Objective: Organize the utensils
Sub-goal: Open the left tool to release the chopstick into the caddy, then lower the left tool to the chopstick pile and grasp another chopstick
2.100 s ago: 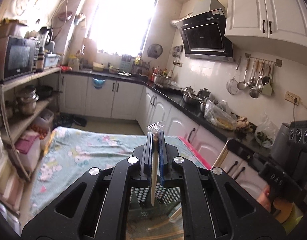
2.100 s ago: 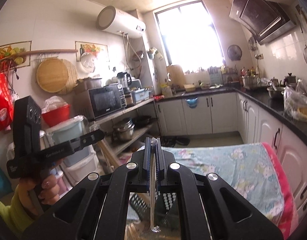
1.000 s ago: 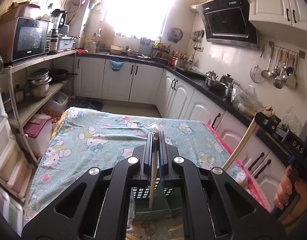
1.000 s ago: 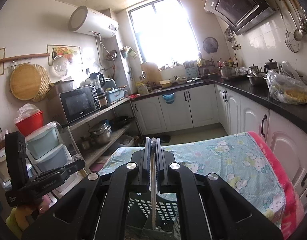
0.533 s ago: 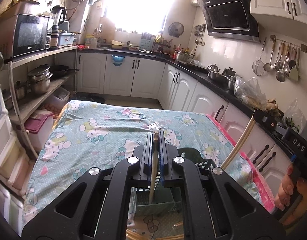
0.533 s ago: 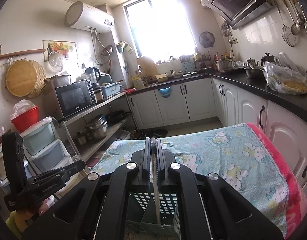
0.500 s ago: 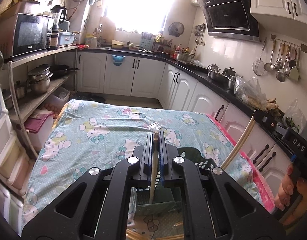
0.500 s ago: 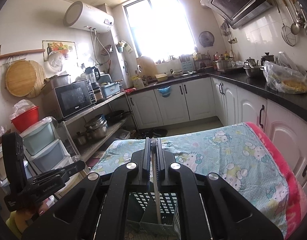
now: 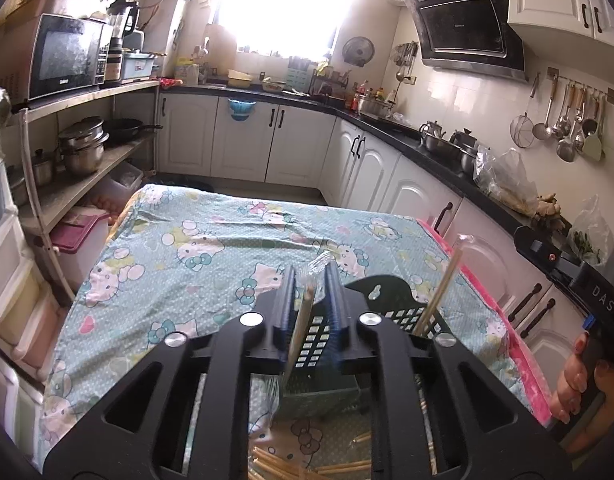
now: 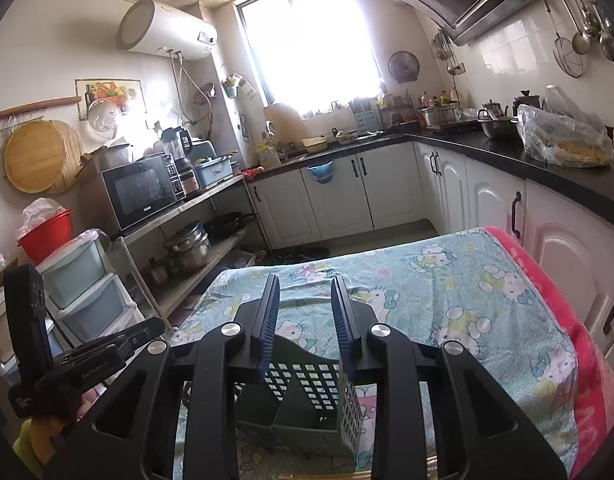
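Observation:
A dark perforated utensil basket (image 9: 391, 312) stands on the table under both grippers; it also shows in the right wrist view (image 10: 307, 400). My left gripper (image 9: 310, 280) is open, and a plastic-wrapped pair of wooden chopsticks (image 9: 301, 328) stands loose between its fingers, lower end down in the basket. A second wrapped pair (image 9: 443, 284) leans in the basket's right side. My right gripper (image 10: 305, 296) is open and empty above the basket. Loose chopsticks (image 9: 331, 470) lie on the table near me.
The table wears a blue cartoon-print cloth (image 9: 211, 248) with a pink edge (image 10: 547, 276) on the right. White cabinets and a black counter (image 9: 439, 152) run along the right. A shelf rack with a microwave (image 9: 63, 56) and drawers stands on the left.
Both grippers have opened. The right gripper's chopsticks have left it and now lean in the basket. The left gripper's chopsticks now stand loose between its fingers.

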A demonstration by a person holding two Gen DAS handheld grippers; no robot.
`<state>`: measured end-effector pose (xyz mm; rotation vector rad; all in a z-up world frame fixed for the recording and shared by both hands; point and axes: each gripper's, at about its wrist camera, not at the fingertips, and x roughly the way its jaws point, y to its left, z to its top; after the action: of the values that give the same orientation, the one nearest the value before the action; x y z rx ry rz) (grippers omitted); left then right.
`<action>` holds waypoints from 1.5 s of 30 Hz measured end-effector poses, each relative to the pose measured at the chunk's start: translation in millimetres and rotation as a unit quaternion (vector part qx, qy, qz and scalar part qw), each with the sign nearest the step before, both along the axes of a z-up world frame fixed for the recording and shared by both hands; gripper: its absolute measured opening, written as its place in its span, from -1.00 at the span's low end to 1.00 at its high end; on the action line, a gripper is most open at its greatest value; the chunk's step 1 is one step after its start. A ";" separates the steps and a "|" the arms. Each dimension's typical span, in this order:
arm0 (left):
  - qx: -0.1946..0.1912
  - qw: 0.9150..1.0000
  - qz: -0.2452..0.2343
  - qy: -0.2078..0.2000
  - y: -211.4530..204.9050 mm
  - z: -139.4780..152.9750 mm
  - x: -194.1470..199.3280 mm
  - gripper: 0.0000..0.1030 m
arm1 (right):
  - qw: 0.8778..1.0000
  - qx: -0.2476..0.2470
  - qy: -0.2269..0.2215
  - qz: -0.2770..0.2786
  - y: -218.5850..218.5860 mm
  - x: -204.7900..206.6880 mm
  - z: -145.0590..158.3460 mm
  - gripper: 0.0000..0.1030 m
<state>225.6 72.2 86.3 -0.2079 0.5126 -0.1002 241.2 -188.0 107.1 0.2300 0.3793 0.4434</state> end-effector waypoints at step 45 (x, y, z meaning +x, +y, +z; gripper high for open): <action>-0.040 0.999 0.019 -0.012 10.9 -13.3 -54.8 0.79 | 0.999 -0.007 0.039 0.003 -22.5 -43.7 -38.5 0.27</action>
<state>170.8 83.1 73.0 -0.2931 0.4813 -0.0864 197.5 -210.4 68.7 0.2325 0.4597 0.4378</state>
